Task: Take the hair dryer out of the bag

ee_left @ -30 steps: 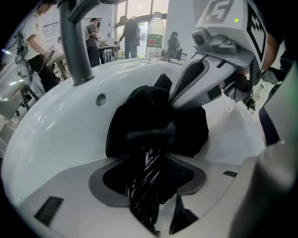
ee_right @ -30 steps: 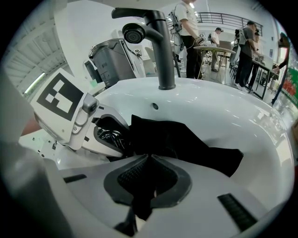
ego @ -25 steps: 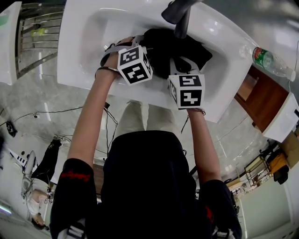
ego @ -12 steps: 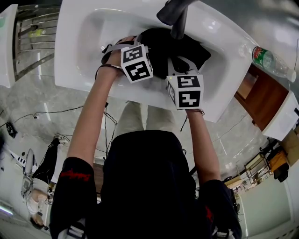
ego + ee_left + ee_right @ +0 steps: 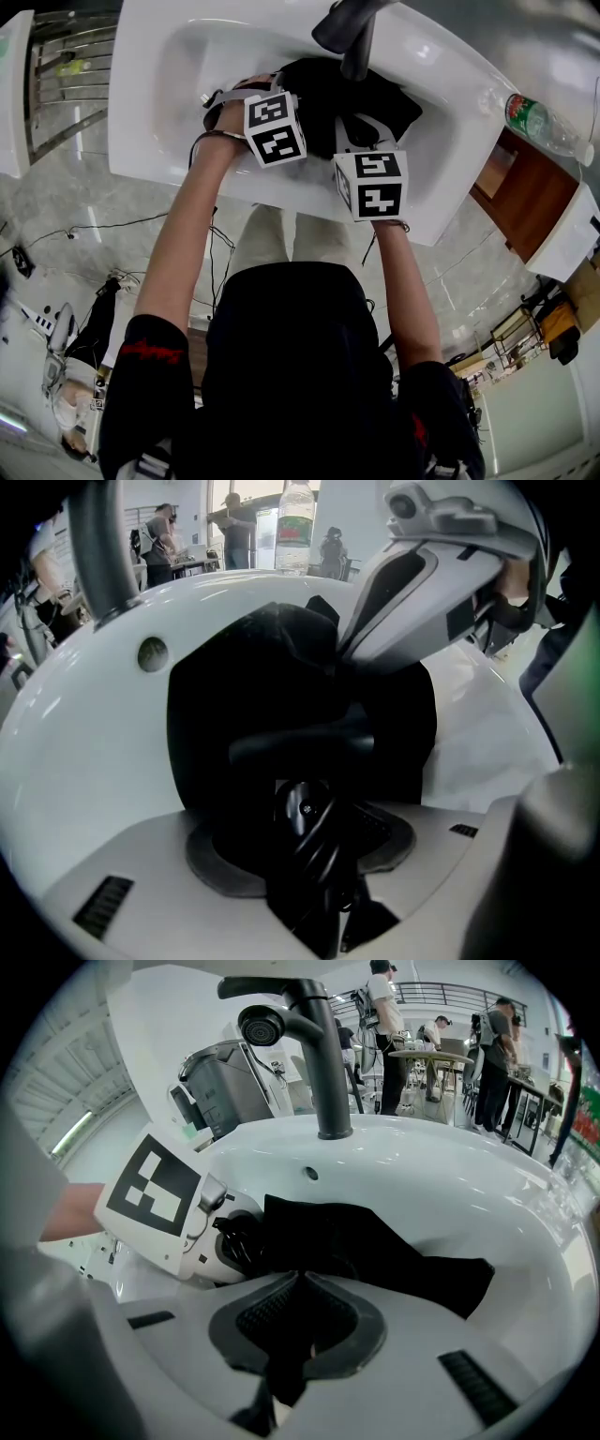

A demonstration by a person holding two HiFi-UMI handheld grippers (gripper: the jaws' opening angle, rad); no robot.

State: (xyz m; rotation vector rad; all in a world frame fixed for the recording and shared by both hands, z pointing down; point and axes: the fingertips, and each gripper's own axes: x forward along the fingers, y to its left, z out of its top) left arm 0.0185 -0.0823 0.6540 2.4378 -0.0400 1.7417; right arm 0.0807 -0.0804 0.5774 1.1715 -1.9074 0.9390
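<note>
The dryer cannot be made out, black on black in the bag (image 5: 375,1241) lying in the sink (image 5: 450,1185) just ahead of both claws. The left claw (image 5: 314,850) pinches a glossy black cord (image 5: 305,810) at the bag's mouth. The right claw (image 5: 298,1335) is clamped on bag cloth. A faucet (image 5: 323,1063) rises beyond.

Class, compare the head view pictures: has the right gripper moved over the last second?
No. The right gripper stays put, shut on the black bag; its marker cube sits at the same spot over the sink's front rim, below the faucet.
</note>
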